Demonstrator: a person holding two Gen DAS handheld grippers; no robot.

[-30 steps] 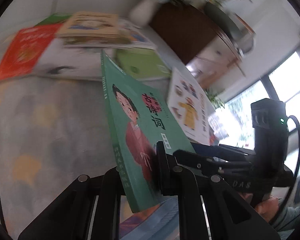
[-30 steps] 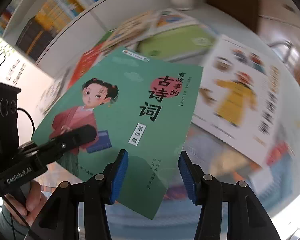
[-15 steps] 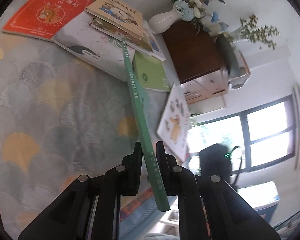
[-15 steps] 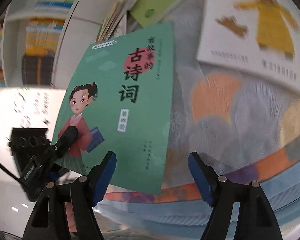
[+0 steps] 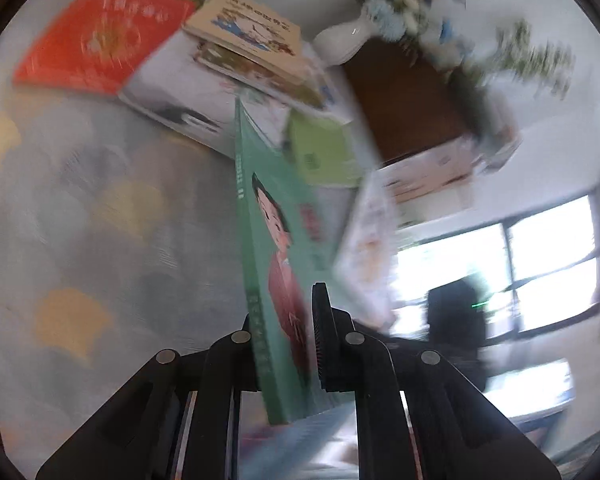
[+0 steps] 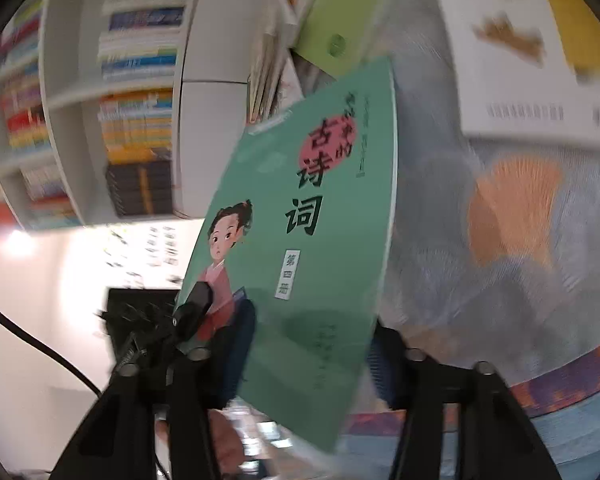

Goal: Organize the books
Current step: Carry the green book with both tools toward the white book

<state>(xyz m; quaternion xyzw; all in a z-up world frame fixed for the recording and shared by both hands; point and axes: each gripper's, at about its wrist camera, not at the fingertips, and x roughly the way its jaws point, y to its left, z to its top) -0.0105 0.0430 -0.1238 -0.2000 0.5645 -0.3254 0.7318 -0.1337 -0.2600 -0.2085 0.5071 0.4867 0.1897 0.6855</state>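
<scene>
A green book with a cartoon girl on its cover (image 5: 276, 280) stands up on edge above the patterned cloth (image 5: 100, 208), and my left gripper (image 5: 288, 344) is shut on its lower corner. In the right wrist view the same green book (image 6: 312, 240) faces the camera, with the left gripper (image 6: 196, 304) pinching its left side. My right gripper (image 6: 312, 352) is closing around the book's bottom edge. One blue pad (image 6: 242, 340) lies over the cover and the other sits behind the right edge. No firm press shows. Both views are blurred.
On the cloth lie a red book (image 5: 100, 36), a white book (image 5: 172, 92), a small stack topped by a beige book (image 5: 244, 28), a lime book (image 5: 320, 152) and a white picture book (image 6: 520, 60). A vase (image 5: 348, 40) stands by a brown cabinet (image 5: 404, 100). A filled bookshelf (image 6: 140, 120) stands behind.
The right jaws spread wide, then narrowed around the book's bottom edge as the gripper sank and rolled. The left wrist rolled, so the cover shows beside the spine again.
</scene>
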